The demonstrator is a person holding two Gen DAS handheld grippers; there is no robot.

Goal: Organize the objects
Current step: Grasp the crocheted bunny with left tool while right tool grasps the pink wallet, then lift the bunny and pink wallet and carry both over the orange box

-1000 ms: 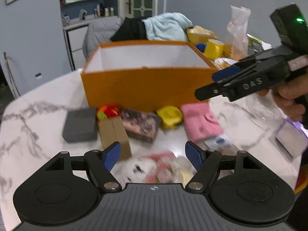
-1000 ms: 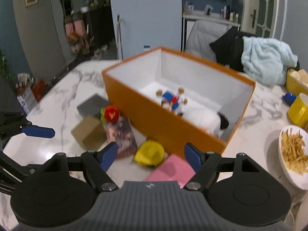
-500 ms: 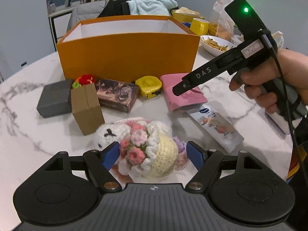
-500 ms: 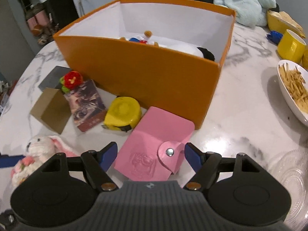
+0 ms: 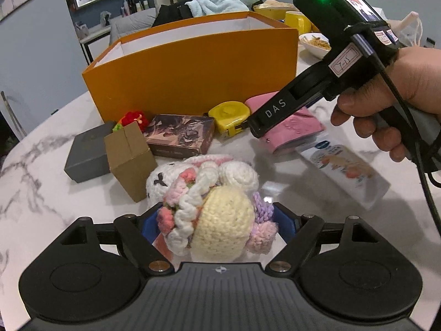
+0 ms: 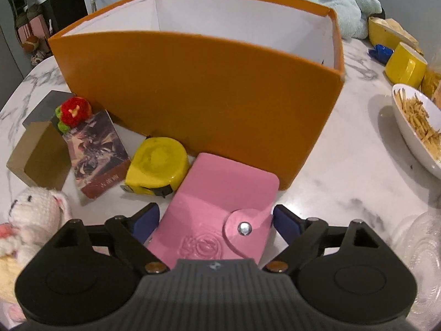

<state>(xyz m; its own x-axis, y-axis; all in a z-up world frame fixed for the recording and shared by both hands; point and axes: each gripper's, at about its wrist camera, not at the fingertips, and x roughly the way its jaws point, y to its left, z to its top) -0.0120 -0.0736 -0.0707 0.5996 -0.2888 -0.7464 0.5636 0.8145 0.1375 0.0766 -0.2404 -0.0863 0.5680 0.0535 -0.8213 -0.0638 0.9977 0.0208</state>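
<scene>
A crocheted bunny with flowers lies on the marble table between the blue pads of my left gripper. Those jaws are opening and the pads stand beside the toy, not pressing it. My right gripper straddles a pink snap wallet; its jaws are opening too, with gaps at both pads. From the left wrist camera the right gripper hangs over the wallet, held by a hand. The orange box stands just behind.
Beside the wallet sit a yellow tape measure, a dark picture box, a brown carton, a grey box and a red crochet flower. A cream tube lies right of the bunny. A bowl of fries and yellow mug stand right.
Both grippers have come down and closer to the table. The bunny now fills the gap of the left jaws and the pink wallet lies between the right jaws, which stand wider.
</scene>
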